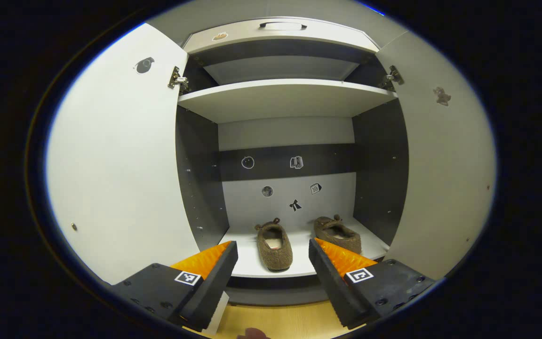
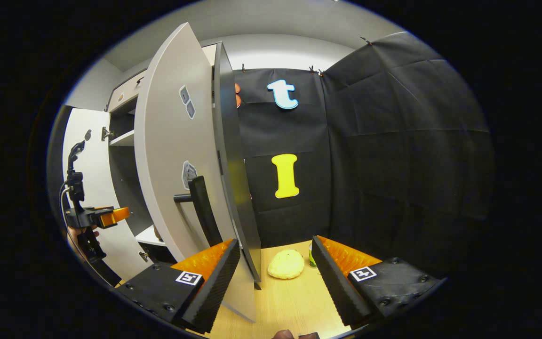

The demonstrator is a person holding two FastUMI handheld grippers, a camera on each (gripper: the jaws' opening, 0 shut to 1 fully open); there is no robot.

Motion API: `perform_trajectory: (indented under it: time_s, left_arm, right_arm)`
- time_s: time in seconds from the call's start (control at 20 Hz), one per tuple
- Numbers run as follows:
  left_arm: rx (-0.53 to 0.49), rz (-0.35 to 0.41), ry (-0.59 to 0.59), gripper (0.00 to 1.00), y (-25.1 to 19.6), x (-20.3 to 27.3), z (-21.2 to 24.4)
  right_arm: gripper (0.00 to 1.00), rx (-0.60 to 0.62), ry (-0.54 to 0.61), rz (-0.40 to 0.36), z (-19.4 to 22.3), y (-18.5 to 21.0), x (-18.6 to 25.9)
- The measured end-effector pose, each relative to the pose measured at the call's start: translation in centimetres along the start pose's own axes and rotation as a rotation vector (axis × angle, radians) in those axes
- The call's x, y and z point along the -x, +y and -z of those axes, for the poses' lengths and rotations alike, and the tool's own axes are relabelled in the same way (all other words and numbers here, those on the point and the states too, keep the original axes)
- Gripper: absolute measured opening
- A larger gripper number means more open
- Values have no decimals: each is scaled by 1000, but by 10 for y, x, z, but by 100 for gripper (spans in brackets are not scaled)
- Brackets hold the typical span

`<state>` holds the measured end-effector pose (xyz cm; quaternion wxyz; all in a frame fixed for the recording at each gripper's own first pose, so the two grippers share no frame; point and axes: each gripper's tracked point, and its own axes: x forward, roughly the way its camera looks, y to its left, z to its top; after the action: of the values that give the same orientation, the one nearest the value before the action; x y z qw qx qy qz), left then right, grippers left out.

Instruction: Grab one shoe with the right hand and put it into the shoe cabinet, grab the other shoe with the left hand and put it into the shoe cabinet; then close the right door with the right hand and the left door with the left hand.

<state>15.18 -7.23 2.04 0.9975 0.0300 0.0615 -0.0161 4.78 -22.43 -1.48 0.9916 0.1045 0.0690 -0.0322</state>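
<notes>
Two brown fuzzy shoes rest on the bottom shelf point(image 1: 252, 263) of the open shoe cabinet: one point(image 1: 274, 247) near the middle, the other point(image 1: 338, 233) farther right and back. My left gripper point(image 1: 273, 249) is open in front of the cabinet, holding nothing, with both doors swung wide, the left door point(image 1: 120, 160) and the right door point(image 1: 440, 165). My right gripper point(image 2: 275, 252) is open and sits at the outer edge of the right door point(image 2: 177, 155), close to its dark handle point(image 2: 203, 209). The left gripper point(image 2: 106, 217) also shows farther off by the cabinet opening.
An upper shelf point(image 1: 285, 96) and a drawer with a handle point(image 1: 282, 24) sit above. On the wooden floor point(image 2: 290, 301) beyond the door lie a pale yellow lumpy object point(image 2: 286, 270) and a small green can point(image 2: 312, 261). Black cloth walls close the right side.
</notes>
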Motion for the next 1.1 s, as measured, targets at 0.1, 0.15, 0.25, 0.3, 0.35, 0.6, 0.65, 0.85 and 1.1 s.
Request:
perform_trajectory:
  time_s: [0.1,0.15,0.25,0.3,0.35,0.6,0.65,0.85,1.1]
  left_arm:
    - [-8,-1,-3,96,-3,22,5]
    - [-5,2,1,96,-6,27,10]
    - [2,12,8,96,-10,46,18]
    - [7,9,9,96,-9,54,20]
    - [16,10,6,96,-7,62,26]
    - [40,20,-3,97,0,96,46]
    - [31,12,-11,96,4,102,48]
    - [-19,-7,-23,96,18,121,56]
    - [-9,0,-15,96,32,136,61]
  right_arm:
    - [98,-7,-9,-11,-4,5,-5]
    - [98,-15,-13,-21,-7,10,-6]
    - [98,-7,-25,-18,-8,13,-5]
    - [97,1,-29,-19,-8,14,-5]
    - [98,2,-27,-32,-7,17,-4]
    - [100,39,-36,-15,-7,25,0]
    - [98,38,-36,-12,-7,28,1]
    - [98,41,-33,-14,-2,47,4]
    - [98,54,-31,-47,5,81,6]
